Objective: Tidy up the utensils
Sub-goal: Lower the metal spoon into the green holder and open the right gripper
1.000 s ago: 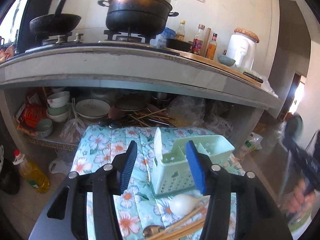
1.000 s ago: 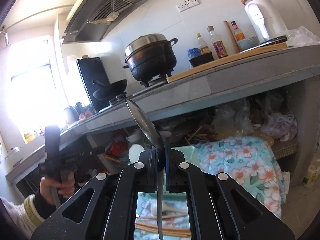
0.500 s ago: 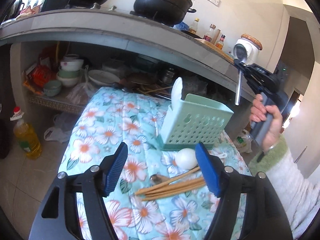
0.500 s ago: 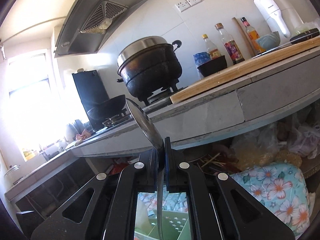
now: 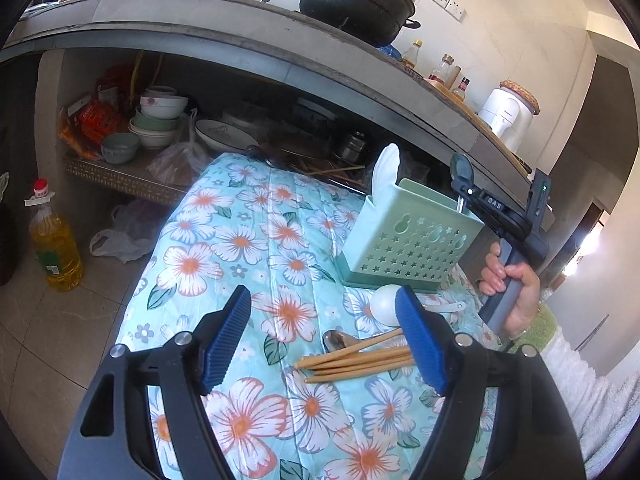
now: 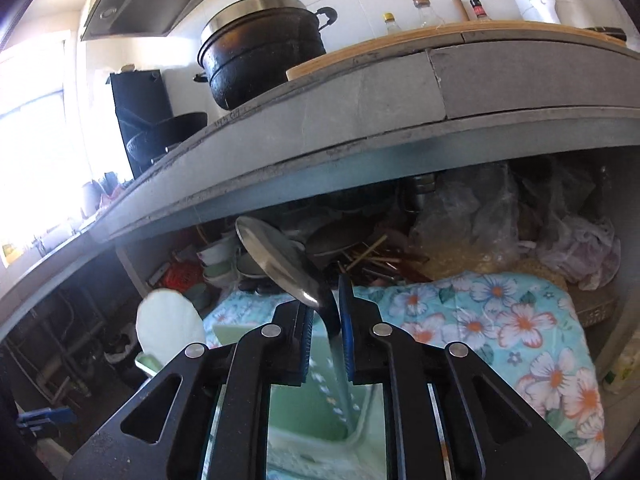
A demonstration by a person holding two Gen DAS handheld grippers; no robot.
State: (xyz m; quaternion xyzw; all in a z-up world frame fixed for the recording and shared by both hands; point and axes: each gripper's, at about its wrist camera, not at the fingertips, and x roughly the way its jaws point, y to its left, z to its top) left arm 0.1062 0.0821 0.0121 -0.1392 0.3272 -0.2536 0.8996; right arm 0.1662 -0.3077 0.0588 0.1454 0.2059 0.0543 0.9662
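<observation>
Two grippers over the floral-cloth table, one utensil going into the holder.

Right gripper sat above the pale green perforated plastic utensil holder; its jaws were opening, with the metal spoon between them, bowl up, handle running down into the holder's right-hand compartment. Spoon leaned on the right blue pad; left pad looked clear of it. White ceramic spoon stood upright in the holder's left end. Left gripper hovered low over the cloth, jaws wide and opening, nothing gripped. Bundle of wooden chopsticks lay flat on the cloth near its right pad, beside a second metal spoon and a white ceramic spoon just in front of the holder.
</observation>
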